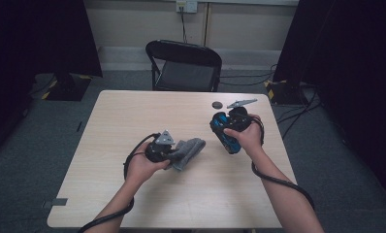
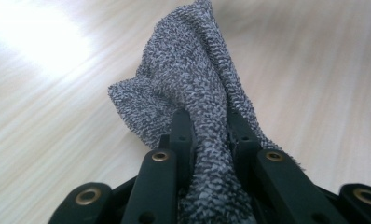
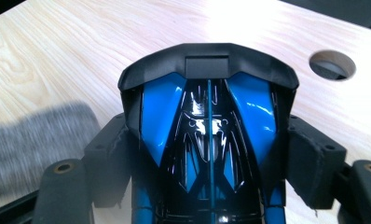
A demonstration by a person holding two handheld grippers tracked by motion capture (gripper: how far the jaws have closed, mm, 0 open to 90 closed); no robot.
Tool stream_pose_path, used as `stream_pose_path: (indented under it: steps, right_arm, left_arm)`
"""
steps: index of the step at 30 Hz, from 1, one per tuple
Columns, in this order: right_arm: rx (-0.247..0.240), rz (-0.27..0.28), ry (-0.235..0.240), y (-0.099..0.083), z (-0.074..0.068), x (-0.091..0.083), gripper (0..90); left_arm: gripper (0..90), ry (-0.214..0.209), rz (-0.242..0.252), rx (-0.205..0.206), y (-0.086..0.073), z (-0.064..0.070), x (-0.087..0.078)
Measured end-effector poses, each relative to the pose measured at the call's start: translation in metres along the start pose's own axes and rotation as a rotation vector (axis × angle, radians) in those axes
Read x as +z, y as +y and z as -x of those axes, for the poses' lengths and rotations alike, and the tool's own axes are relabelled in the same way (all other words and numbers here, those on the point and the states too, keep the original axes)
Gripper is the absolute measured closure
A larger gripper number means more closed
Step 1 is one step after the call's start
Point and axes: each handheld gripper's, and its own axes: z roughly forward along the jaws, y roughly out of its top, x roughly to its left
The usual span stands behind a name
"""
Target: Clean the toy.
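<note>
Both pairs of jaws are clamped on something: on my left gripper [image 2: 204,135] they pinch a bunched fold of the grey cloth [image 2: 188,84], and on my right gripper [image 3: 207,154] they press against the two flanks of the blue and black toy car [image 3: 207,130].

Taking things from largest down, I use the round cable hole [image 1: 217,104] near the far edge as my landmark. I see the wooden table [image 1: 133,111] spread beneath everything, pale and grained, with the hole cut through it towards its far right corner. Beyond the hole, off the table, stands a black folding chair [image 1: 184,65].

I have the cloth [image 1: 186,153] well to the near left of the hole, around the middle of the table; in the high view it trails away from my left gripper [image 1: 169,150] and lies on the wood. In the left gripper view it rises out of the jaws as a crumpled ridge.

I hold the toy car [image 1: 224,132] just on the near side of the hole, in my right gripper [image 1: 227,131], apparently lifted off the wood. Its glossy shell catches the light, and a black spoiler-like bar crosses the end pointing away from me. In the right gripper view the hole [image 3: 332,65] sits beyond the car, to its right.
</note>
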Motion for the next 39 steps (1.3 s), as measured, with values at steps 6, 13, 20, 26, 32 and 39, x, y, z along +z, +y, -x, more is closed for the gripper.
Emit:
stream_pose_path:
  steps: [6, 13, 20, 26, 32, 39]
  right_arm:
    - [0.011, -0.025, -0.024, -0.012, 0.012, -0.005, 25.8]
    - [0.023, -0.039, -0.037, -0.022, 0.021, -0.010, 25.8]
    - [0.036, -0.057, -0.047, -0.034, 0.028, -0.011, 25.8]
    - [0.043, -0.097, -0.059, -0.049, 0.034, -0.011, 25.7]
    - [0.055, -0.130, -0.072, -0.060, 0.040, -0.009, 25.7]
    - [0.066, -0.157, -0.069, -0.069, 0.045, 0.000, 25.7]
  left_arm:
    - [76.2, 0.048, 0.003, -0.031, -0.009, -0.017, -0.012]
    - [76.1, 0.086, -0.004, -0.057, -0.017, -0.030, -0.020]
    - [76.1, 0.125, 0.010, -0.082, -0.023, -0.044, -0.032]
    - [76.1, 0.169, 0.013, -0.107, -0.034, -0.054, -0.040]
    - [76.0, 0.186, 0.019, -0.137, -0.041, -0.061, -0.040]
    - [75.9, 0.208, 0.002, -0.152, -0.048, -0.070, -0.033]
